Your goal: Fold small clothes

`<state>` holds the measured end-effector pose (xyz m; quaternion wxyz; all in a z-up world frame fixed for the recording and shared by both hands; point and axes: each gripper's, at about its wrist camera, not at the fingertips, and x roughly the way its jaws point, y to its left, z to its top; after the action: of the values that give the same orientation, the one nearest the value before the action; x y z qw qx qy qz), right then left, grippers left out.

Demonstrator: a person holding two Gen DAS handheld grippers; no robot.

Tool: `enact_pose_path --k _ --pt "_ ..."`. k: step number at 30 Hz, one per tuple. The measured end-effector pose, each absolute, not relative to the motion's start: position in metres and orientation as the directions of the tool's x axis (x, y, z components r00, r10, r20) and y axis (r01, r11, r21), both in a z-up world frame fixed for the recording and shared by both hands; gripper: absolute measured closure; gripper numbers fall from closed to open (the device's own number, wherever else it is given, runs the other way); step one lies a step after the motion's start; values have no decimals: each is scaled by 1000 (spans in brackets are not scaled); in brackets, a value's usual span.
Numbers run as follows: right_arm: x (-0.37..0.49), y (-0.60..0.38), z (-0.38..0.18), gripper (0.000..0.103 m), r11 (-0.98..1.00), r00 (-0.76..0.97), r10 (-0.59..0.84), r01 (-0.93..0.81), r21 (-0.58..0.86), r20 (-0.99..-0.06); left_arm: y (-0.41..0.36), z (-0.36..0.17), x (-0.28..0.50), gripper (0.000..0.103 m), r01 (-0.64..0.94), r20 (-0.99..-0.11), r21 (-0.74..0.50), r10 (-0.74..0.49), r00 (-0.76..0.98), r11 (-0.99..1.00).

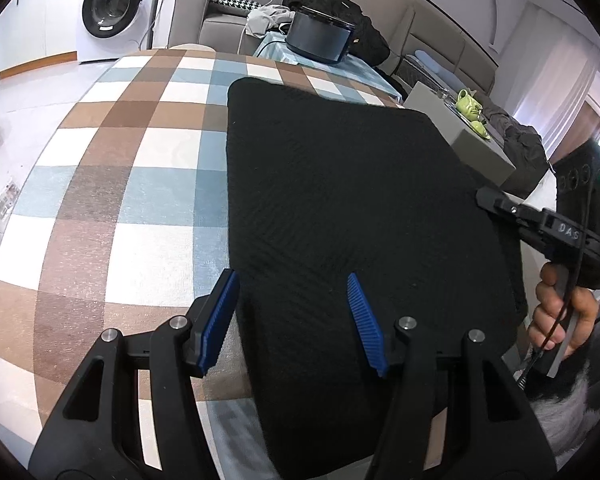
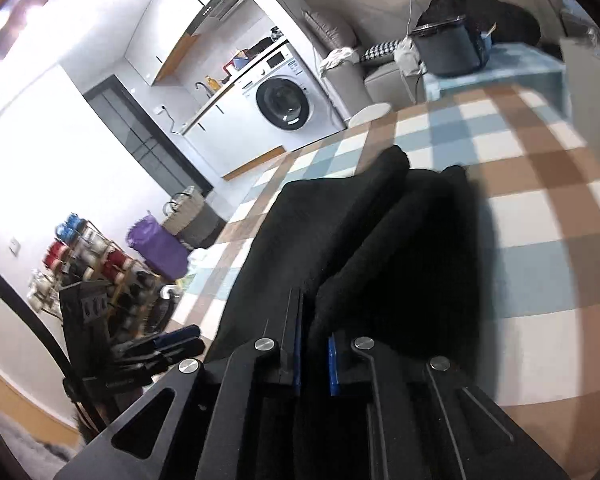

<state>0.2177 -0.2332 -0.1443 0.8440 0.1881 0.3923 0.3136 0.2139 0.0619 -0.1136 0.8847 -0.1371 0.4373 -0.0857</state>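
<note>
A black garment (image 1: 352,200) lies flat on the checked tablecloth (image 1: 140,184). My left gripper (image 1: 291,280) hovers open over its near left edge, one blue pad (image 1: 220,320) above the cloth and the other above the fabric, with nothing held. At the garment's right edge is my right gripper (image 1: 488,198), carried by a hand (image 1: 560,316). In the right wrist view the right gripper (image 2: 314,332) is shut on a raised fold of the black garment (image 2: 380,232), the fabric pinched between its blue pads (image 2: 332,364). The left gripper (image 2: 172,344) shows at the lower left of that view.
A grey box (image 1: 472,136) with a green teapot (image 1: 470,106) stands just right of the garment. Behind the table are a dark round container (image 1: 318,36) on a light blue surface, a sofa (image 1: 220,28) and a washing machine (image 1: 112,8). Shelves and a basket (image 2: 188,212) stand on the floor.
</note>
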Motion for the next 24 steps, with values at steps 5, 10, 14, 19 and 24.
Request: enact_pose_path --k 5,10,14,19,24 --pt "235 -257 -198 94 803 457 570 -137 580 -682 57 -117 216 49 42 -757 -315 -277 592 948" --pt "206 -269 -203 87 709 421 680 -168 685 -600 55 -120 214 50 51 -769 -311 -283 573 949" --pt "173 -270 -203 87 691 407 702 -192 697 -585 54 -122 208 49 52 -782 -300 -276 559 953" --pt "149 -258 -197 98 745 483 640 -196 638 -598 57 -124 197 49 46 -786 -300 -274 554 953" --pt "141 -248 -172 98 834 589 527 -218 507 -613 61 -125 185 49 32 -789 -302 -268 552 953"
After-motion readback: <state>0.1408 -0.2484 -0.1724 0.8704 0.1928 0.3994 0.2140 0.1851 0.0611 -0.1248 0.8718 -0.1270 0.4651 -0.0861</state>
